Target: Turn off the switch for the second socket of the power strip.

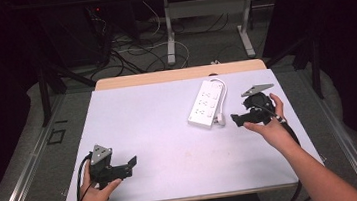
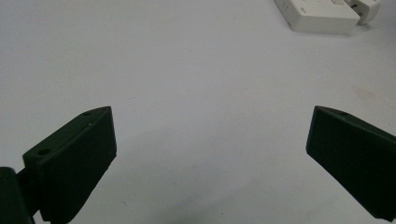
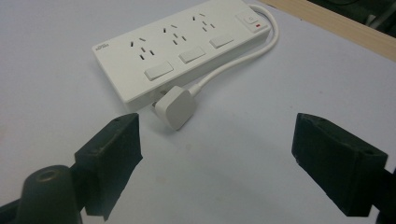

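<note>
White power strip (image 3: 182, 51) (plug (image 3: 175, 108) beside it), right claw (image 3: 217, 158) agape nearby

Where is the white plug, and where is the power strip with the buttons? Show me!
white plug (image 3: 175, 108), right gripper view, on the flat back of the plug head.
power strip (image 3: 154, 51), right gripper view, on its top face between the sockets.

My surface (image 1: 159, 127): pale white-lilac sheet, with a bare wood strip along the far edge. On it, toward the far right, a white power strip (image 1: 207, 103) lies flat and angled: three socket sets, three rocker switches, one master switch at the far end. Its cord (image 3: 243, 60) loops along one side back to a white plug (image 3: 175, 108), which rests on the sheet just beside the strip's near end.
</note>
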A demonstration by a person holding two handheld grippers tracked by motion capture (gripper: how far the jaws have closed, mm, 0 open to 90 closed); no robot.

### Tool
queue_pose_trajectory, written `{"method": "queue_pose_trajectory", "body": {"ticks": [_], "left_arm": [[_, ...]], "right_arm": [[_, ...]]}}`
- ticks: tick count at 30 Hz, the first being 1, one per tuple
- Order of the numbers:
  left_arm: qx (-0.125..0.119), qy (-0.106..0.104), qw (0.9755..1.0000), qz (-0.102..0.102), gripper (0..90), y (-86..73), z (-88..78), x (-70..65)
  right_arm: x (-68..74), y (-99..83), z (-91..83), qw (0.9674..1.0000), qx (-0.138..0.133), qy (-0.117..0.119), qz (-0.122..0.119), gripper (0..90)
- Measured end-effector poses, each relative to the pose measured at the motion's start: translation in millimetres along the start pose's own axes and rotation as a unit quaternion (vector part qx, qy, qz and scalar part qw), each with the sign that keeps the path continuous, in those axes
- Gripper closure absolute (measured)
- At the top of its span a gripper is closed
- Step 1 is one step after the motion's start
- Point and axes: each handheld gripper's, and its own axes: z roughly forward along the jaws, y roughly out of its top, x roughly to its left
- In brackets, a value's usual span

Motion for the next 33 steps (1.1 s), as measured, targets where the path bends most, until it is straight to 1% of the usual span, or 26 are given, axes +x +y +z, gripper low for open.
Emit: {"method": "queue_pose_trajectory", "body": {"ticks": [4,5,6,10,11,17,18,19,20,21,23,29,33], "left_arm": [[0.0,0.001,1.0,0.0,1.7,-0.1,0.0,0.1],[-0.001,-0.001,1.0,-0.005,1.7,-0.2,0.3,-0.3],[-0.001,0.0,1.0,-0.004,1.7,-0.2,0.3,-0.1],[0.0,0.0,1.0,-0.005,1.7,-0.4,0.4,0.1],[0.001,0.0,1.0,-0.006,1.7,-0.4,0.4,0.1],[0.0,-0.001,1.0,-0.005,1.8,-0.3,0.7,0.0],[0.001,-0.001,1.0,-0.006,1.8,-0.4,0.7,0.0],[0.001,-0.001,1.0,-0.006,1.8,-0.4,0.8,0.1],[0.001,-0.001,1.0,-0.006,1.8,-0.3,0.7,0.2],[0.001,-0.001,1.0,-0.006,1.8,-0.3,0.7,0.2],[0.001,-0.001,1.0,-0.006,1.8,-0.4,1.0,0.3],[0.001,-0.001,1.0,-0.006,1.8,-0.5,1.5,0.5],[0.0,-0.002,1.0,-0.006,1.8,-0.4,1.4,0.3]], "right_arm": [[-0.1,3.2,3.7,1.0,0.006,0.002,-0.003,17.4],[-0.1,4.4,4.5,1.0,0.007,0.003,-0.004,18.0],[-0.4,5.7,5.7,1.0,0.007,0.004,-0.005,18.7],[-1.3,11.0,8.0,0.9999,0.009,0.009,-0.007,22.4],[-1.6,13.8,9.0,0.9999,0.007,0.01,-0.008,24.6],[-2.3,20.6,12.3,0.9998,0.01,0.016,-0.005,27.4],[-2.5,22.0,12.9,0.9998,0.008,0.019,-0.007,27.8],[-1.3,25.2,13.5,0.9997,0.009,0.024,0.0,27.9],[-1.3,25.2,13.5,0.9997,0.009,0.024,0.0,27.9],[-1.0,28.6,14.0,0.9995,0.012,0.029,0.004,29.2],[-0.4,32.2,14.5,0.9994,0.011,0.032,0.002,29.8],[2.8,40.6,17.3,0.9992,0.016,0.037,-0.001,30.4],[4.2,47.5,22.4,0.9991,0.022,0.035,-0.001,32.5]]}}
